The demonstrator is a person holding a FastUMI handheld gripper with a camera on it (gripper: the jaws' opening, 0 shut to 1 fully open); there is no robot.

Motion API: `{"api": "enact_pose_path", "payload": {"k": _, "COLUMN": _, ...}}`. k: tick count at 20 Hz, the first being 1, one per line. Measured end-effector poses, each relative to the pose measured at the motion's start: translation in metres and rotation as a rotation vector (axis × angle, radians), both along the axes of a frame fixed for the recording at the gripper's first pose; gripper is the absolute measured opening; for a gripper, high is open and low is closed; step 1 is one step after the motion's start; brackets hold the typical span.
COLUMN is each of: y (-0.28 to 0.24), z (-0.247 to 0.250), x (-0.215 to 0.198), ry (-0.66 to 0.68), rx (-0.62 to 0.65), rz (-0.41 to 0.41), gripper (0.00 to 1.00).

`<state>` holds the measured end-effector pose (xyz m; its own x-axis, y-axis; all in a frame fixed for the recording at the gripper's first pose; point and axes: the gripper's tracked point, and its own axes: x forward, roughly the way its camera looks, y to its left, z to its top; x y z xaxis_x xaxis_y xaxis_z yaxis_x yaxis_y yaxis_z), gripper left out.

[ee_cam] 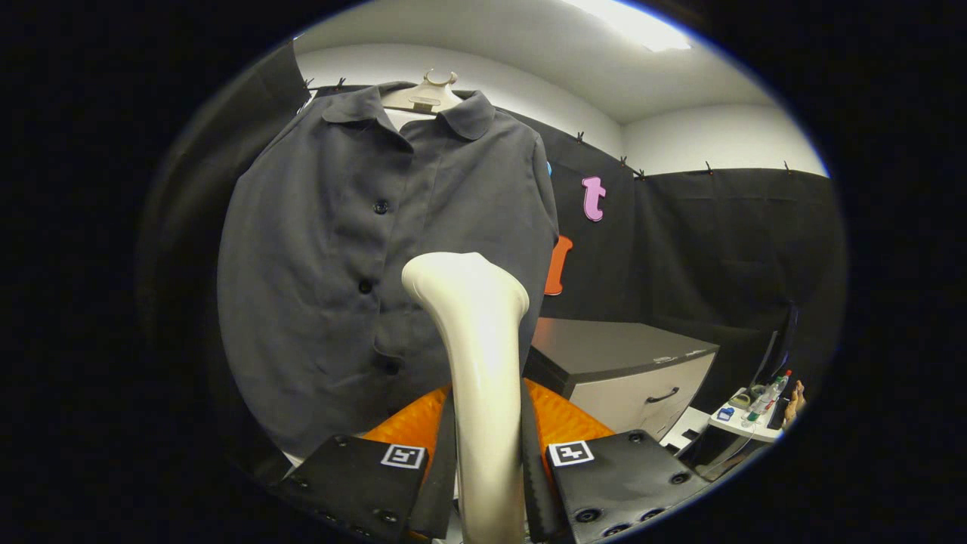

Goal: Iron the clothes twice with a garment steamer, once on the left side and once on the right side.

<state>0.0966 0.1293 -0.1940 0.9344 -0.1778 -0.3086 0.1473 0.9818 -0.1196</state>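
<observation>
Grey shirt [378,257] ahead; tongs [487,453] clamp steamer [476,355]; cabinet [627,363] beside.

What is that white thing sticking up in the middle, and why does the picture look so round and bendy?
The camera rides on a hand-held gripper, a tool with two jaws that a person carries. Its lens bends everything round, like a fishbowl. The jaws are the two dark pieces at the bottom, and they squeeze the white thing from both sides. That white thing is a garment steamer, which smooths wrinkles with hot steam. Its head points at the grey shirt, buttoned up on a hanger against the black cloth wall. Off to the side stands a cabinet with a drawer handle, and farther off a small table with a bottle.
</observation>
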Motion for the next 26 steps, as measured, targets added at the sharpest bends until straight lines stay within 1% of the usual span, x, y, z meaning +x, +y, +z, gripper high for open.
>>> {"api": "enact_pose_path", "payload": {"k": 9, "y": 0.014, "z": -0.065, "x": -0.044, "ry": 0.145, "rx": 0.006, "rz": 0.028, "gripper": 0.46}}
{"api": "enact_pose_path", "payload": {"k": 17, "y": 0.015, "z": -0.122, "x": -0.074, "ry": 0.275, "rx": 0.02, "rz": 0.026, "gripper": 0.46}}
{"api": "enact_pose_path", "payload": {"k": 19, "y": 0.015, "z": -0.125, "x": -0.077, "ry": 0.286, "rx": 0.021, "rz": 0.029, "gripper": 0.46}}
{"api": "enact_pose_path", "payload": {"k": 22, "y": 0.016, "z": -0.117, "x": -0.08, "ry": 0.281, "rx": 0.014, "rz": 0.027, "gripper": 0.46}}
{"api": "enact_pose_path", "payload": {"k": 24, "y": 0.014, "z": -0.1, "x": -0.077, "ry": 0.255, "rx": 0.005, "rz": 0.024, "gripper": 0.46}}
{"api": "enact_pose_path", "payload": {"k": 26, "y": 0.014, "z": -0.069, "x": -0.072, "ry": 0.204, "rx": -0.006, "rz": 0.02, "gripper": 0.46}}
